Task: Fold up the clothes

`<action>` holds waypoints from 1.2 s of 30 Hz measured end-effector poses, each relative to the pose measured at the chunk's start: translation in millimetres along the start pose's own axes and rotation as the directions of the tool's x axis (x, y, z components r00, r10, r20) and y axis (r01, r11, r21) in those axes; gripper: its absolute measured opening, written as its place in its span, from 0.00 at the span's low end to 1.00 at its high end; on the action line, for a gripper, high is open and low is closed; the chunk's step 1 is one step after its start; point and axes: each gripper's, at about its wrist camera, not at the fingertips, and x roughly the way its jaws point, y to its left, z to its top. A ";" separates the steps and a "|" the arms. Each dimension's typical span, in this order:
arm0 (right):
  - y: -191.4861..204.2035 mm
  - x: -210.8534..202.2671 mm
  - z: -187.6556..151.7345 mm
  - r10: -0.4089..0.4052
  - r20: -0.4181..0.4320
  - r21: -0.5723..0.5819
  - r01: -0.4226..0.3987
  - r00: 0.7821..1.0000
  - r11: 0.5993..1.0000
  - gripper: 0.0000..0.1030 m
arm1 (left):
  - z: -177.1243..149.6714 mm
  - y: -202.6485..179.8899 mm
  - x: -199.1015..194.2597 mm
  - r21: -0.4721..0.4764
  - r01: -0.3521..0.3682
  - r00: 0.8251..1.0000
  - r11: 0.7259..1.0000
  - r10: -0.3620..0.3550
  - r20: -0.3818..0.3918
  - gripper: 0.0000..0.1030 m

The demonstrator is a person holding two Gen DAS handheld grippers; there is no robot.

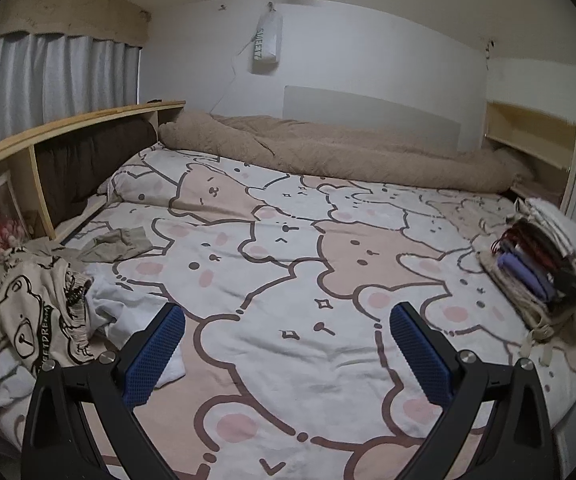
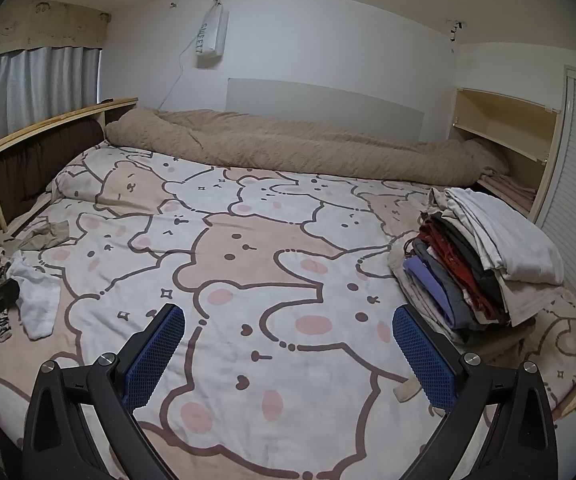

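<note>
Grippers first: the left gripper (image 1: 288, 344) and the right gripper (image 2: 288, 346), two in all, both hang over the bear-print bedspread (image 1: 288, 240) with jaws spread wide and nothing between the blue pads (image 1: 156, 356); neither touches cloth. Near the left one lies a white garment (image 2: 38, 304), and just past it a bear-print top (image 1: 32, 320) crumpled in a heap; one olive piece (image 1: 120, 242) sits farther back by the wooden shelf (image 1: 68, 128); that makes three loose items I can count, though the heap may hide more. On the right stands one stack of folded clothes (image 2: 483, 268), its layers too many to count surely, and it leans toward the open bed; a careless sweep of the right gripper could topple it. Grabbing the heap blindly risks lifting two garments at once. Farthest back, one tan duvet (image 2: 288, 144) lies rolled against the wall.
</note>
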 end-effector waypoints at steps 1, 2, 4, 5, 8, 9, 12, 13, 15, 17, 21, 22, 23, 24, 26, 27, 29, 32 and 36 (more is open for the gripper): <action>0.8 0.3 0.1 0.000 0.000 -0.002 0.000 1.000 1.000 1.00 | 0.4 2.9 0.9 -0.011 -0.001 1.000 1.000 0.001 -0.001 1.00; 1.8 0.4 0.5 0.000 -0.001 -0.004 0.000 1.000 1.000 1.00 | 0.7 5.9 1.8 -0.022 -0.002 1.000 1.000 0.002 -0.002 1.00; 3.2 1.1 0.5 0.001 -0.001 -0.007 -0.001 1.000 1.000 1.00 | 0.4 11.5 4.8 -0.035 -0.013 1.000 0.999 0.012 -0.008 1.00; 4.8 1.8 0.7 0.002 -0.003 -0.008 -0.002 1.000 1.000 1.00 | -0.5 15.7 7.3 -0.036 -0.028 1.000 0.999 0.028 -0.010 1.00; 7.8 4.7 1.0 0.006 -0.011 -0.012 -0.006 1.000 1.000 1.00 | -7.6 29.9 15.2 -0.021 -0.094 0.996 0.995 0.094 -0.008 1.00; 8.9 5.4 1.2 0.006 -0.014 -0.014 -0.006 1.000 1.000 1.00 | -10.8 35.2 18.8 -0.011 -0.123 0.992 0.992 0.123 -0.011 1.00; 13.0 6.0 1.4 0.004 -0.015 -0.028 -0.004 1.000 1.000 1.00 | -27.8 61.1 32.5 0.021 -0.210 0.976 0.978 0.211 -0.055 1.00; 14.0 5.6 1.1 0.002 -0.014 -0.032 -0.003 1.000 0.999 1.00 | -35.8 73.7 36.9 0.041 -0.251 0.965 0.967 0.253 -0.071 1.00; 15.4 5.4 0.4 -0.001 -0.014 -0.039 0.001 1.000 0.999 1.00 | -48.5 91.3 40.6 0.092 -0.330 0.939 0.939 0.337 -0.074 1.00; 17.0 7.3 1.4 -0.004 -0.019 -0.038 0.003 1.000 0.999 1.00 | -64.8 111.8 42.5 0.177 -0.442 0.888 0.880 0.456 -0.051 1.00; 20.2 11.7 1.0 0.007 -0.030 -0.030 -0.008 1.000 1.000 1.00 | -96.6 150.9 54.7 0.305 -0.527 0.814 0.793 0.574 -0.087 1.00; 21.3 12.8 0.4 0.012 -0.032 -0.029 -0.013 0.999 0.999 1.00 | -104.5 155.9 57.7 0.333 -0.540 0.798 0.773 0.596 -0.089 1.00; 23.1 14.4 -0.2 0.017 -0.036 -0.031 -0.018 0.999 0.999 1.00 | -111.6 159.9 62.3 0.365 -0.548 0.784 0.753 0.614 -0.090 1.00; 25.1 16.0 -0.8 0.020 -0.040 -0.034 -0.021 0.999 0.999 1.00 | -116.0 161.7 68.0 0.392 -0.555 0.771 0.734 0.630 -0.088 1.00; 29.1 19.1 -2.0 0.024 -0.049 -0.043 -0.026 0.998 0.999 1.00 | -125.5 162.8 79.9 0.460 -0.572 0.741 0.679 0.669 -0.067 1.00; 31.1 20.6 -2.6 0.026 -0.054 -0.047 -0.029 0.998 0.998 1.00 | -127.7 161.6 87.0 0.483 -0.572 0.732 0.663 0.679 -0.065 1.00; 33.5 22.0 -3.4 0.028 -0.059 -0.057 -0.031 0.998 0.998 1.00 | -132.0 159.2 101.2 0.526 -0.571 0.714 0.630 0.697 -0.060 0.98; 34.5 22.8 -3.2 0.025 -0.060 -0.064 -0.029 0.998 0.998 1.00 | -130.0 157.1 119.1 0.538 -0.556 0.713 0.634 0.696 -0.083 0.94; 33.4 26.0 -1.9 0.022 -0.069 -0.058 -0.026 0.997 0.998 1.00 | -122.1 162.4 137.6 0.505 -0.545 0.708 0.669 0.690 -0.149 0.94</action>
